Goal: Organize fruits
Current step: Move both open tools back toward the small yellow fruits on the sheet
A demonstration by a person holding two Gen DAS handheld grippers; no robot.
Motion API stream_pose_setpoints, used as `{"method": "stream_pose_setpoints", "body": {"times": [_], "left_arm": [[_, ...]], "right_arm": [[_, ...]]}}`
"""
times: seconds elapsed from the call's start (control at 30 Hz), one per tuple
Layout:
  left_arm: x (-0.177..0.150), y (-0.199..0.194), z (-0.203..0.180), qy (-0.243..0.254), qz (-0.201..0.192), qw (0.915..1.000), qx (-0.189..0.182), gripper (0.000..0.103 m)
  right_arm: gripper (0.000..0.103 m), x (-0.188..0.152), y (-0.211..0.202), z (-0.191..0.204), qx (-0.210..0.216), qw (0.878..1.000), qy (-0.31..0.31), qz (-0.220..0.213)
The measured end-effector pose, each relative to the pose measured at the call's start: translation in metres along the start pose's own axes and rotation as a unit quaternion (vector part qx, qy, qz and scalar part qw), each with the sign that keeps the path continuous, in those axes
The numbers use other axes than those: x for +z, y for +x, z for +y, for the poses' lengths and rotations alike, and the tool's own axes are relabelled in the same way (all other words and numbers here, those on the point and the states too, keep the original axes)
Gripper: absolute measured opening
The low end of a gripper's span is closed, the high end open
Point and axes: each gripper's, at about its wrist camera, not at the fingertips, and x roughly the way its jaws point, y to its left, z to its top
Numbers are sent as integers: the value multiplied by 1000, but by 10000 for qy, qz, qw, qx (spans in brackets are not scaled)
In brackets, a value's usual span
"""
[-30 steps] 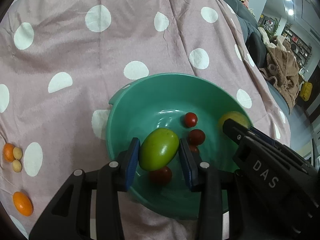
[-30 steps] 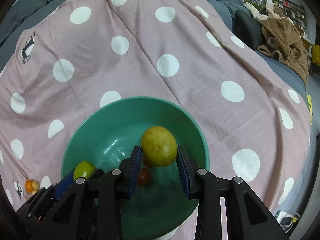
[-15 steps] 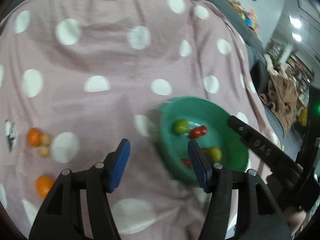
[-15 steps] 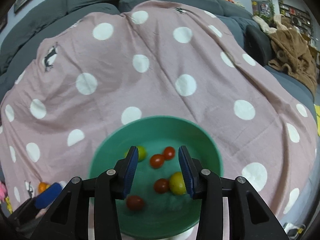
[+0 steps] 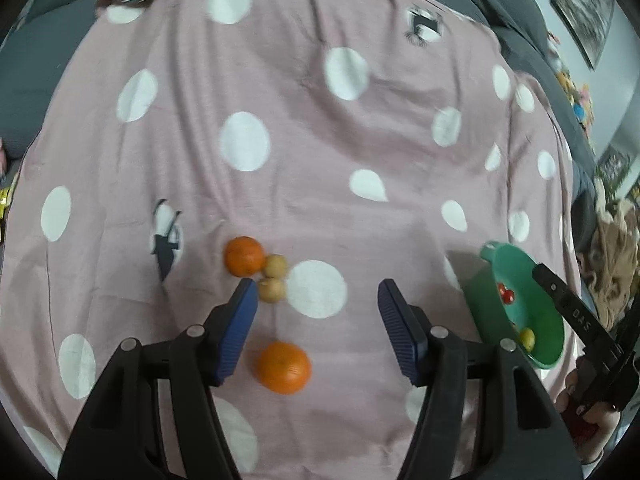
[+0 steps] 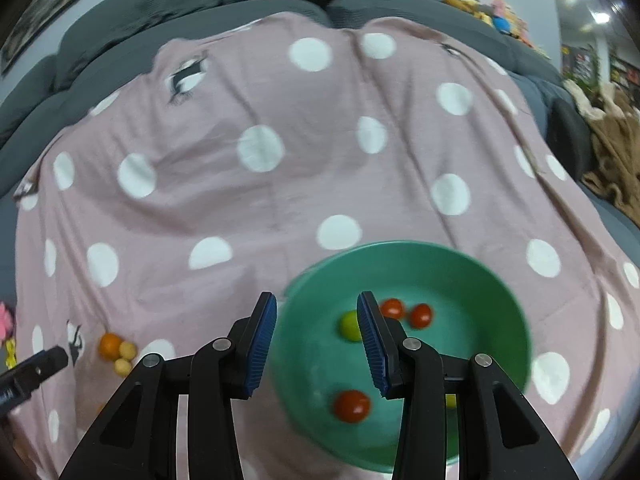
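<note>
left gripper (image 5: 314,330) is spread wide and empty over two round oranges (image 5: 283,367) near the pink polka-dot blanket's (image 5: 280,120) left edge. right gripper (image 6: 316,342), fingers apart, is empty above the teal plastic bowl (image 6: 500,280) of small tomatoes (image 6: 352,406).

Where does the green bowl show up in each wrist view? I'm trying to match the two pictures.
Left wrist: the green bowl sits at the far right edge, seen obliquely, beside the right gripper.
Right wrist: the bowl fills the lower centre-right, behind the open right gripper.
Shared landmark: the orange touching two small yellowish fruits on the cloth.
</note>
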Motion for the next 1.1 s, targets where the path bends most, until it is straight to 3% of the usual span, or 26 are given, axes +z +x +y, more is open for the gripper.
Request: {"method": "stream_pose_setpoints", "body": {"times": [0.1,0.27,0.4,0.53,0.63,0.8,1.1], "left_arm": [[-1,4,13,-3,-15,9995,323,61],[0,12,38,-354,29,9984,434,61],[2,16,43,-409,80,9980,479,59],[2,23,48,-440,204,9979,420,49],[3,36,47,-443,376,9980,261,44],[6,67,38,-340,799,9962,40,37],[1,109,34,-345,1380,9896,197,37]], "right_arm": [[42,-4,3,13,-16,10000,20,-52],[42,-10,7,35,185,9996,-191,-4],[42,-19,14,56,904,9948,-199,418],[42,-26,25,82,1713,9806,-224,922],[42,-29,35,95,2010,9711,-158,1276],[42,-32,48,84,2084,9658,208,1526],[42,-30,55,71,2176,9610,463,1645]]}}
